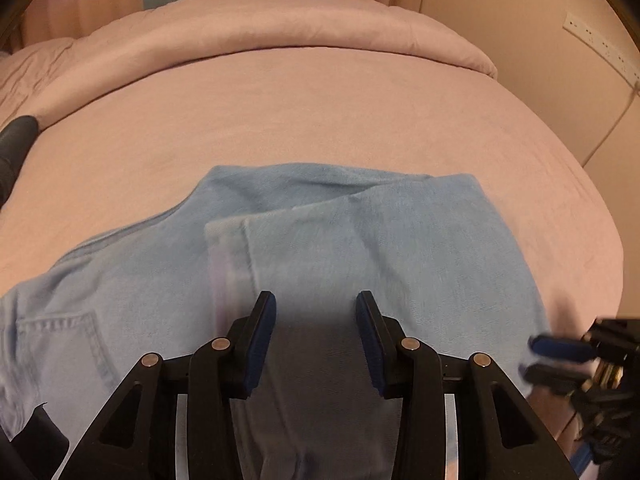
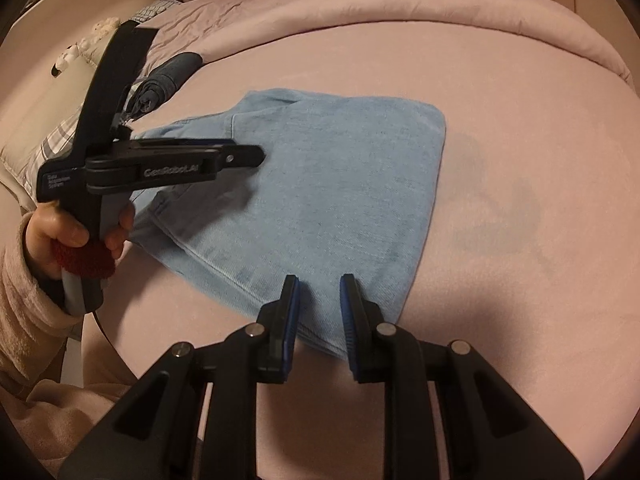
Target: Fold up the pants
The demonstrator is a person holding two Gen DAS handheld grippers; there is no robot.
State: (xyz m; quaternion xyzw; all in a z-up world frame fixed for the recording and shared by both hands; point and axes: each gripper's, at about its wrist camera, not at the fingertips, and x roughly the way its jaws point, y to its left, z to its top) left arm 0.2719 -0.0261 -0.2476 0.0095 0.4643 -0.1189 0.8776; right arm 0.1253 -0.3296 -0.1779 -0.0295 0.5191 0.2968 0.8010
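Note:
Light blue jeans (image 1: 360,240) lie folded into a compact stack on the pink bed (image 1: 320,112), a back pocket showing at the left. My left gripper (image 1: 316,300) hovers over the top layer, open, with denim below the gap and nothing pinched. In the right wrist view the jeans (image 2: 340,184) form a rough rectangle. My right gripper (image 2: 319,284) stands open with a narrow gap over their near corner. The left gripper (image 2: 260,156), held by a hand (image 2: 52,236), reaches over the stack's left side. The right gripper (image 1: 526,354) shows blurred at the left view's right edge.
A rolled pink duvet (image 1: 280,20) runs along the bed's far edge. Dark rolled clothes (image 2: 160,88), a plaid pillow (image 2: 52,140) and a plush toy (image 2: 80,52) sit at the left. A power strip (image 1: 600,44) hangs on the wall at the right.

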